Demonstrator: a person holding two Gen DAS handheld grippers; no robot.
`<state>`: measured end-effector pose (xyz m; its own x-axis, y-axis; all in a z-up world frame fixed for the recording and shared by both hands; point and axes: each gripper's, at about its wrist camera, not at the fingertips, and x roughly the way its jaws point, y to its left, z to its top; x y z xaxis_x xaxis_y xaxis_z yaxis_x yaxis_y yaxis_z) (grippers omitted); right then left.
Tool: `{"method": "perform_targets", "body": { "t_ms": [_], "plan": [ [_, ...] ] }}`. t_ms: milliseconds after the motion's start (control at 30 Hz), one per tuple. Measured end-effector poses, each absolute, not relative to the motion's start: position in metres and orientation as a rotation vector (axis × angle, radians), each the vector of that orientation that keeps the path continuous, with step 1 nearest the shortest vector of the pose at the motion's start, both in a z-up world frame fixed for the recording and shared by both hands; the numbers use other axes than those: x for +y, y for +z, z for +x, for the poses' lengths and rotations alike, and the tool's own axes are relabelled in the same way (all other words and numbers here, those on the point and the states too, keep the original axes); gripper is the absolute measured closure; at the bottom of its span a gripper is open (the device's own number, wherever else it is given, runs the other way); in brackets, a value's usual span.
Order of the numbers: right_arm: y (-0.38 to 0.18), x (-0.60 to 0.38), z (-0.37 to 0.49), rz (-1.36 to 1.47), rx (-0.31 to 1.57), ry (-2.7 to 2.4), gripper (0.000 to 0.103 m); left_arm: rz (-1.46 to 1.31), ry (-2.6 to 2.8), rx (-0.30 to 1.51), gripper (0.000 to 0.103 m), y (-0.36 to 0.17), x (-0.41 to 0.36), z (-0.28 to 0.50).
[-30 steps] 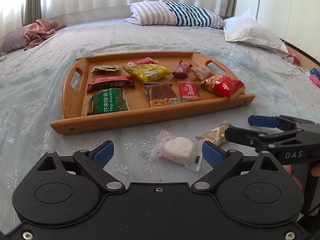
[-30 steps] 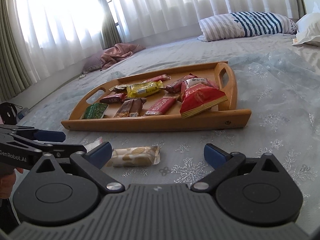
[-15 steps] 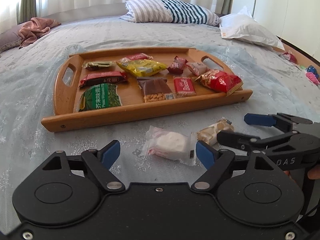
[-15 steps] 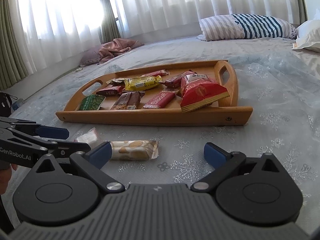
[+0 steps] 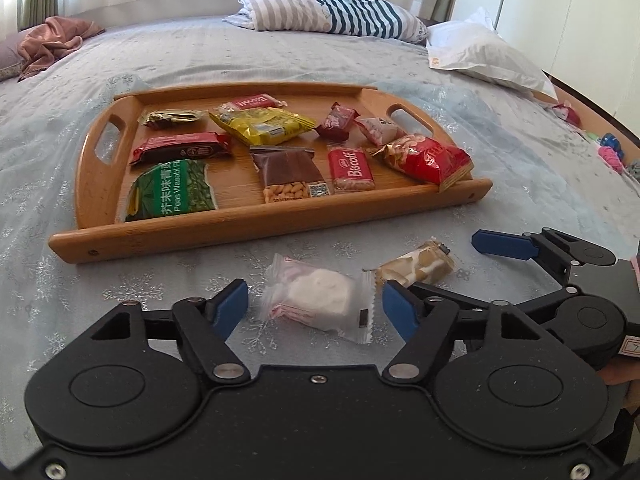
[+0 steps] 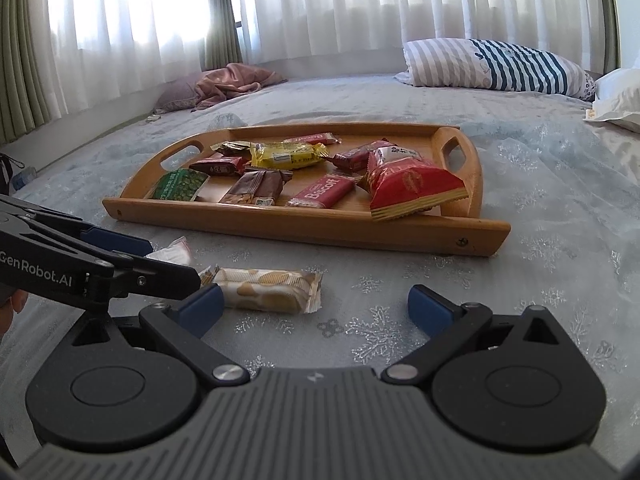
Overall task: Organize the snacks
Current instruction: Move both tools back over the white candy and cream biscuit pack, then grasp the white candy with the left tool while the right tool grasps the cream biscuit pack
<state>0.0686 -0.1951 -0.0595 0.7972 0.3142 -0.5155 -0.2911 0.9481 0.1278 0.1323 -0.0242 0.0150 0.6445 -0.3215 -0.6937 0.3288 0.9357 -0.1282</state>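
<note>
- Your left gripper is low over the bed, jaws closing around the clear-wrapped white snack that lies between the blue pads; neither pad touches the wrapper yet
- Your right gripper has its jaws spread apart with nothing between them, only bedspread; its left pad sits just beside the end of the beige biscuit bar
- Bedspread, pale blue-grey with snowflake prints, carries everything
- Wooden tray lies at 12 o'clock from your left gripper, well apart from both loose snacks
- On the tray, seen from the left wrist: red bag at the 3 o'clock end, green peas pack at the 8 o'clock corner, yellow pack near 12 o'clock, brown peanut pack and red Biscoff bar along the near edge
- From the left wrist the beige bar lies at 2 o'clock from the white snack, just beside it, on the bedspread in front of the tray
</note>
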Motion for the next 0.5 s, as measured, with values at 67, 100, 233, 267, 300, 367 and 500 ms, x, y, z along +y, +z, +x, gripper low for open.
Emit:
{"method": "perform_targets", "body": {
  "t_ms": [67,100,233,267,300,367,500],
  "plan": [
    [-0.0595,-0.1952,0.0686,0.043,0.56,0.325,0.0,0.013,-0.374,0.795,0.044,0.0149,-0.0267,0.1335],
    [-0.0595,-0.1952,0.0687,0.042,0.561,0.325,0.0,0.016,-0.375,0.794,0.046,0.0152,-0.0274,0.1334],
    [-0.0593,-0.1956,0.0686,0.044,0.56,0.326,0.0,0.033,-0.373,0.785,0.052,0.0187,-0.0293,0.1312],
    [-0.0593,-0.1956,0.0686,0.044,0.56,0.326,0.0,0.031,-0.371,0.786,0.053,0.0192,-0.0291,0.1314],
    [-0.0593,-0.1953,0.0684,0.043,0.56,0.325,0.0,0.028,-0.37,0.788,0.054,0.02,-0.0285,0.1313],
    [-0.0593,-0.1954,0.0685,0.042,0.56,0.325,0.0,0.025,-0.366,0.794,0.054,0.0205,-0.0274,0.1319],
    [-0.0588,-0.1907,0.0687,0.015,0.56,0.314,0.0,0.033,-0.349,0.802,0.054,0.0205,-0.0276,0.132]
  ]
}}
